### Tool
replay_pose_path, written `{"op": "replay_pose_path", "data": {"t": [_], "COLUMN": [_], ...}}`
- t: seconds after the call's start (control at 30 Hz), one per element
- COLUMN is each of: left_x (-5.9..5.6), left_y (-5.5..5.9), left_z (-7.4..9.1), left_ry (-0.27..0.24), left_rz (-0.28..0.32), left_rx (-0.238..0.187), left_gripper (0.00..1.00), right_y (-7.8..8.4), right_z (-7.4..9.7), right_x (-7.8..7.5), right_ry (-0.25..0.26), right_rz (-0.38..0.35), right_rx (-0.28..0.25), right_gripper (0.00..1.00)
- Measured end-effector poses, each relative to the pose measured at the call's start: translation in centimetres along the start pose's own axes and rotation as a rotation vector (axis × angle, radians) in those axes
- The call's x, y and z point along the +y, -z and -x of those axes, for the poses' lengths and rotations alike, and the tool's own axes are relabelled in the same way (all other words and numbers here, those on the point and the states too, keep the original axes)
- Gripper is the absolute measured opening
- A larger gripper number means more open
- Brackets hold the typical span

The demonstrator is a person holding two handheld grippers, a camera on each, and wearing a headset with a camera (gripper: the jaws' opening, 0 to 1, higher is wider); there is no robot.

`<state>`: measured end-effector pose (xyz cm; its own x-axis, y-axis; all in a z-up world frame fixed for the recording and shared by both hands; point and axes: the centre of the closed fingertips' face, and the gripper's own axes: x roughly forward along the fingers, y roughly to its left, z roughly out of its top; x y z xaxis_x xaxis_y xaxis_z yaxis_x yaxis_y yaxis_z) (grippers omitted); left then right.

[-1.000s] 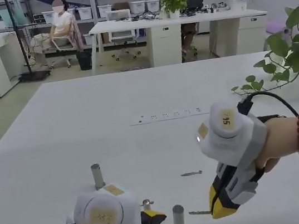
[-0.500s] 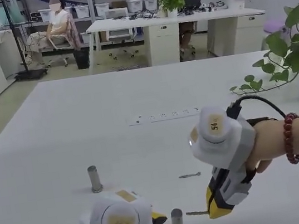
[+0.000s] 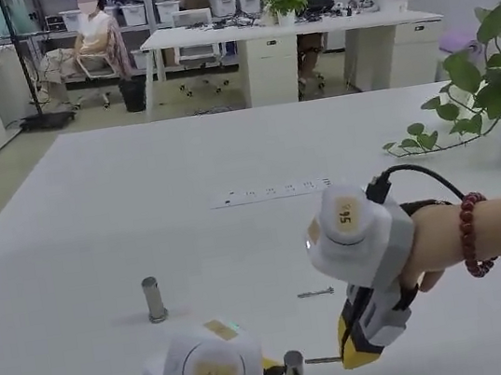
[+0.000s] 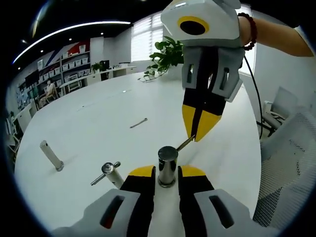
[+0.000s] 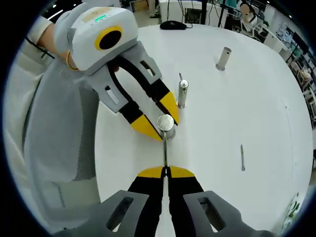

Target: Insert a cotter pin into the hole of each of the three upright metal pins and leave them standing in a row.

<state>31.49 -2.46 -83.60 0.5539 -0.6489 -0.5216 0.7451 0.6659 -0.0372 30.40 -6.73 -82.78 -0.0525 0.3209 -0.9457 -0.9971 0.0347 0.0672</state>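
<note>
While the left gripper [image 4: 168, 173] clamps its jaws on the upright pin [image 4: 168, 157] standing on the table [image 4: 98, 113], the right gripper [image 5: 165, 171], jaws closed on the cotter [image 5: 165, 150], holds the cotter's tip against the pin's side just under the head. Whether the tip has entered the hole cannot be told. Done well, the step calls for a cotter kept level and in line with the hole's axis, a straight, gentle push, and a firm left grip so the pin neither tips nor turns. Just beside stands a second pin [image 4: 111, 174], already carrying a cotter. A third pin [image 4: 51, 155] stands bare, well apart, and a spare cotter [image 4: 138, 123] lies flat beyond the grippers.
</note>
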Motion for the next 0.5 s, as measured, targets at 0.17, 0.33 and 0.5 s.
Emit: {"op": "replay_pose_path", "data": {"t": [0.17, 0.33, 0.5], "left_x": [-0.07, -0.04, -0.03], "left_y": [-0.11, -0.08, -0.07], "left_z": [-0.12, -0.19, -0.23], "left_ry": [0.0, -0.006, -0.005], "left_rz": [0.003, 0.016, 0.031], "left_rx": [-0.006, -0.006, -0.01], "left_gripper": [0.12, 0.12, 0.12], "right_y": [-0.07, -0.28, -0.41], "right_z": [-0.07, -0.13, -0.1], "right_x": [-0.13, -0.14, -0.28], "right_ry": [-0.002, -0.003, 0.004], "right_rz": [0.0, 0.012, 0.03], "right_rx": [0.003, 0.005, 0.014], "right_gripper": [0.03, 0.04, 0.04]}}
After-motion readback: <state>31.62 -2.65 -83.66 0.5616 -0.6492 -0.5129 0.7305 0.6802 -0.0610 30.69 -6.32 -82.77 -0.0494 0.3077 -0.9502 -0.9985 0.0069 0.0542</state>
